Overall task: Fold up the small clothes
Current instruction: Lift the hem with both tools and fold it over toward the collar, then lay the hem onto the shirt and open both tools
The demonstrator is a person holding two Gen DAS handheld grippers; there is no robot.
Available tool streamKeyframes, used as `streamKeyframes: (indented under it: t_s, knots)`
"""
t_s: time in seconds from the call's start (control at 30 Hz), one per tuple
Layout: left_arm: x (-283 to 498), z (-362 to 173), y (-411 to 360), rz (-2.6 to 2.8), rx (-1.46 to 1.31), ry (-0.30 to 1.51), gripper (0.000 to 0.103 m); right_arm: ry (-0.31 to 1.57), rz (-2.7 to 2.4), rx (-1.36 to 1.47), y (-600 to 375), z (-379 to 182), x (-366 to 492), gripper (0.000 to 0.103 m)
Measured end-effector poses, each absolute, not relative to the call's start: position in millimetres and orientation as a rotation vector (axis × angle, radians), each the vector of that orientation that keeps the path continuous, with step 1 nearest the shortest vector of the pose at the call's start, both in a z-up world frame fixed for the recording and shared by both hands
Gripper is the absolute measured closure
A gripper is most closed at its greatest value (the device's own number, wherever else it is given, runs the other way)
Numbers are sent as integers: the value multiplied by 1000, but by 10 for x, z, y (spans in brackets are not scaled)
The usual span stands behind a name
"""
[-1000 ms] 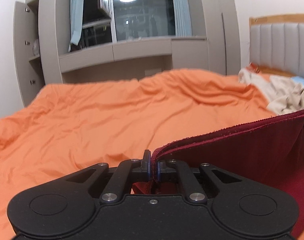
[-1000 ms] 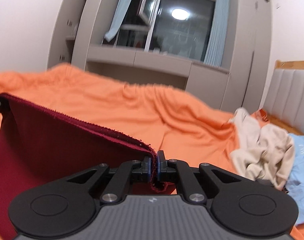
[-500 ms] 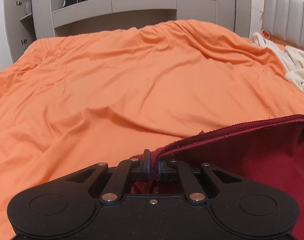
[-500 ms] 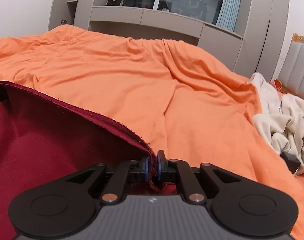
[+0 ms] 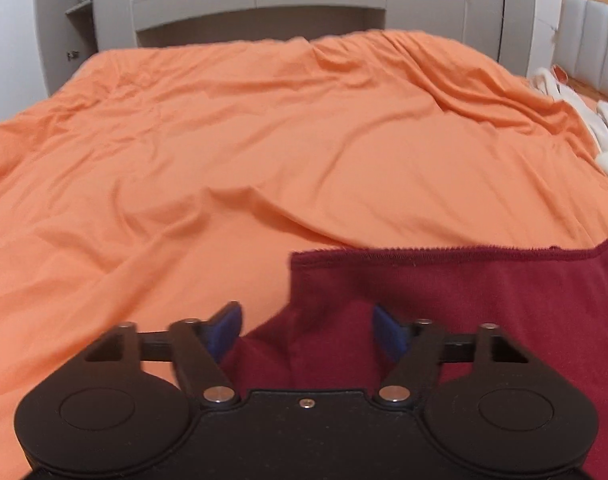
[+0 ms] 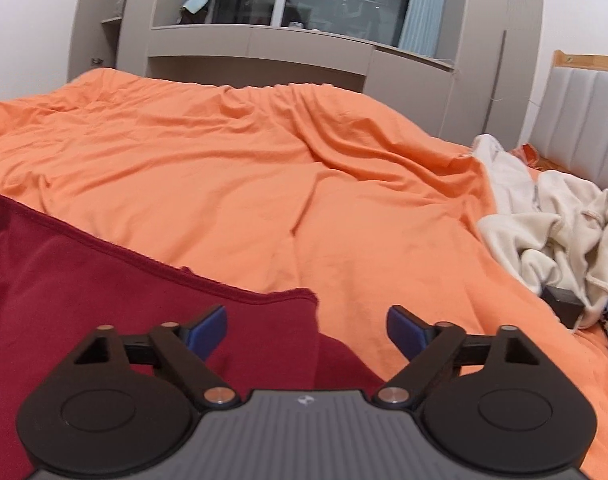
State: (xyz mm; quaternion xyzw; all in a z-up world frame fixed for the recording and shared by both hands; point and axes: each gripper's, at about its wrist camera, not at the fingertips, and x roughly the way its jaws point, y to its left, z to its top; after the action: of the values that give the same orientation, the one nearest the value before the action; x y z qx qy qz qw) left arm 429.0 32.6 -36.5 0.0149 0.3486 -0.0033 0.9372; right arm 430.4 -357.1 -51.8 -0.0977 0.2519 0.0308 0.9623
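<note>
A dark red garment [image 5: 463, 300] lies flat on the orange bed cover [image 5: 264, 140], its hemmed edge straight across. My left gripper [image 5: 307, 330] hovers over its left corner with the jaws opening; the cloth lies below and between them, and the blue pads [image 5: 224, 328] do not press it. In the right wrist view the same garment [image 6: 104, 280] fills the lower left. My right gripper [image 6: 307, 328] is over its right corner, jaws opening wide, with the cloth's edge between them but untouched.
A heap of cream clothes [image 6: 551, 232] lies at the right by the grey padded headboard [image 6: 583, 104], with a small dark box [image 6: 563, 304] under it. Grey cabinets [image 6: 264, 48] and a window stand beyond the bed. The orange cover [image 6: 264, 168] stretches wide ahead.
Both grippers came down onto the bed with the red garment stretched between them, then let go. The jaws went from shut on the hem to wide apart, and the cloth now lies flat.
</note>
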Motion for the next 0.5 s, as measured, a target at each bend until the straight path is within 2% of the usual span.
streamKeyframes:
  t_s: [0.07, 0.3, 0.5]
  knots:
    - [4242, -341, 329, 14, 46, 688, 11, 512, 26, -215, -3571, -539, 4316, 6]
    - [4424, -573, 378, 97, 87, 809, 11, 560, -69, -271, -3619, -701, 4404, 1]
    - [4476, -685, 572, 104, -25, 870, 6, 628, -66, -182, -3783, -823, 4493, 0]
